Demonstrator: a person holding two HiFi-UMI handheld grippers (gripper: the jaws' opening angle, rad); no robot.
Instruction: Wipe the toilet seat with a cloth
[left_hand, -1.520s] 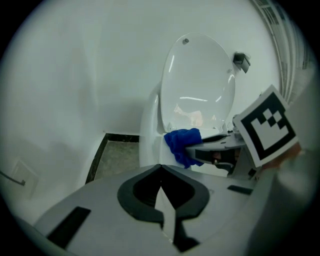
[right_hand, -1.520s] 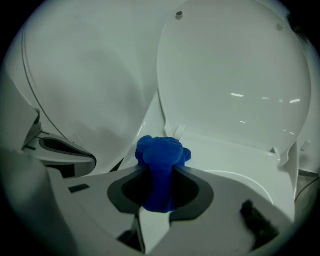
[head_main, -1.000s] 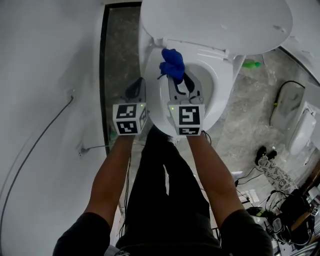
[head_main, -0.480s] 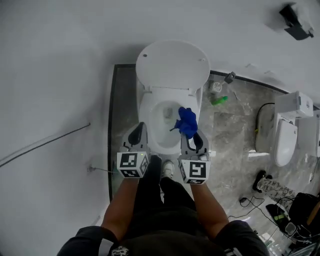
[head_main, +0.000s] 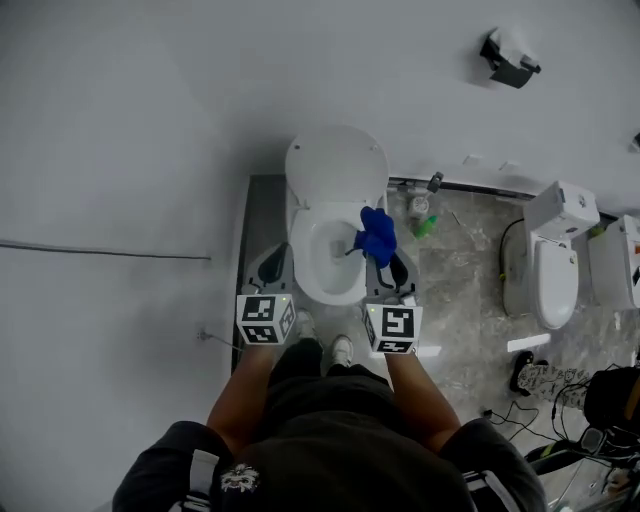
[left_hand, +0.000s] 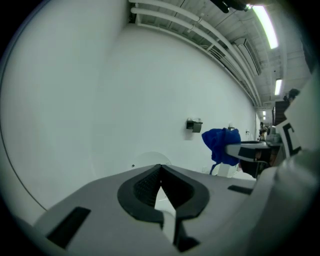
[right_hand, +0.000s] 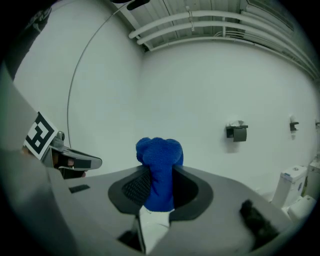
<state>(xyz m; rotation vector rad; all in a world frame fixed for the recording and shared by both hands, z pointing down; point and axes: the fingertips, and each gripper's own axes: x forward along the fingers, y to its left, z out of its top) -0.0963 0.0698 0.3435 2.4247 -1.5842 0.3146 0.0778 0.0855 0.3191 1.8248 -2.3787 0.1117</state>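
Note:
A white toilet (head_main: 330, 215) stands against the wall with its lid up and its seat (head_main: 303, 262) ringing the open bowl. High above it my right gripper (head_main: 385, 258) is shut on a bunched blue cloth (head_main: 377, 234), which bulges past the jaws (right_hand: 159, 170). My left gripper (head_main: 272, 266) is held beside it to the left, shut with nothing between its jaws (left_hand: 160, 176). The blue cloth (left_hand: 221, 145) also shows at the right of the left gripper view. Both grippers point nearly level at the white wall.
A dark floor strip (head_main: 258, 240) runs left of the toilet. A green bottle (head_main: 425, 228) and small fittings lie on the grey floor to its right. A second toilet (head_main: 551, 262) stands farther right, a paper holder (head_main: 508, 55) hangs on the wall, and cables lie at the lower right.
Both grippers have risen well away from the toilet, which now looks much smaller below. The right one has kept the blue cloth throughout; the left has stayed shut and empty.

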